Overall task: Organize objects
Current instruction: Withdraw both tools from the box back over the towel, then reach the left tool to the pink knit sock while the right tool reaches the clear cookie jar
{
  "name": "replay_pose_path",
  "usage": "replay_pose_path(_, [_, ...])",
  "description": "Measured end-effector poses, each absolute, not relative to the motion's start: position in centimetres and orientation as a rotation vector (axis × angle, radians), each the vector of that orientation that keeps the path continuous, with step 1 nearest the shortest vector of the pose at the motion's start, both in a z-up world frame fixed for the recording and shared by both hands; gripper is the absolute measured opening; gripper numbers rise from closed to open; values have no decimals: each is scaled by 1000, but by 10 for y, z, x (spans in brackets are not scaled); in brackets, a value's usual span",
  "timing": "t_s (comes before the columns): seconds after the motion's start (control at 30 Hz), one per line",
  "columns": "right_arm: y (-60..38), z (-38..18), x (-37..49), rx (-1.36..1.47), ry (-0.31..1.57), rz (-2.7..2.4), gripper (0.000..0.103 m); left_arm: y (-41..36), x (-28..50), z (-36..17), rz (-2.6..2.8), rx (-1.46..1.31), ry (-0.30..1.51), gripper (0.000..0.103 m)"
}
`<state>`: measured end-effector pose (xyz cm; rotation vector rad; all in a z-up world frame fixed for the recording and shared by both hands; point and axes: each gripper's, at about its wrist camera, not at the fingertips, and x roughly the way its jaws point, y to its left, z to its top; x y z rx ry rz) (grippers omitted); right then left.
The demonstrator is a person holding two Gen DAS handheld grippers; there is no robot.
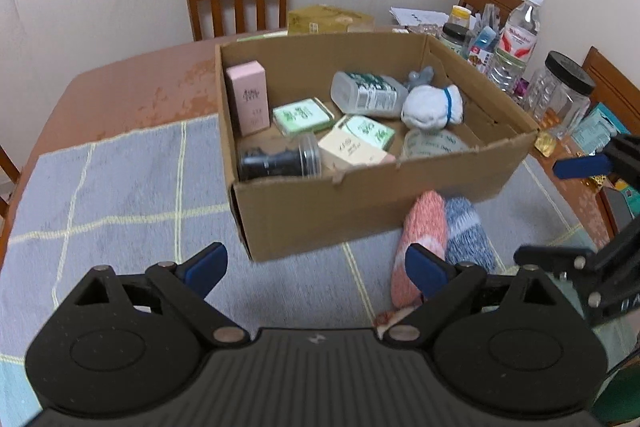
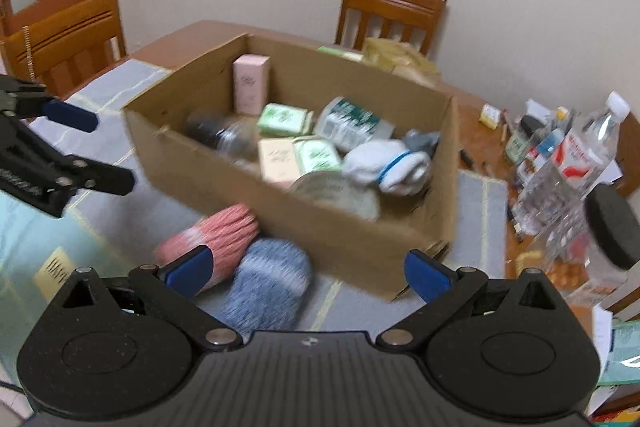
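Left gripper (image 1: 316, 269): jaws wide apart, nothing between them. Right gripper (image 2: 307, 271): jaws wide apart, empty. Just ahead on the grey checked cloth (image 1: 120, 195) lie a pink knitted sock roll (image 1: 422, 227) and a blue knitted sock roll (image 2: 268, 279), side by side, touching. Behind them, the open brown cardboard box (image 1: 360, 203) holds cartons, bottles and a white sock bundle (image 1: 430, 107).

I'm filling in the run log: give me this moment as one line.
left tongs: open, empty | right tongs: open, empty | open brown cardboard box: partly filled | pink knitted sock roll, blue knitted sock roll: on cloth outside box
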<state>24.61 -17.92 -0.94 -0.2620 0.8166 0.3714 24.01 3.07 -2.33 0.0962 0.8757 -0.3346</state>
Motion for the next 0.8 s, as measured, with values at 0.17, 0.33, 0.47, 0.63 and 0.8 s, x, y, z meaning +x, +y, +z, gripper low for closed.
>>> replay_pose_path(0.17, [-170, -21, 228, -243, 856, 424, 103, 36, 232, -32, -322, 79, 897, 95])
replay_pose_path(0.33, [-160, -30, 211, -223, 892, 488, 103, 47, 227, -41, -313, 36, 922, 95])
replay_pose_path(0.47, [-151, -40, 206, -203, 931, 532, 103, 58, 225, -44, -310, -27, 932, 95])
replay_pose_path(0.63, [-148, -53, 207, -138, 982, 568, 103, 63, 223, -48, -325, -23, 944, 95])
replay_pose_path(0.8, [-138, -61, 206, -146, 1014, 593, 103, 64, 219, -47, -346, -23, 944, 95])
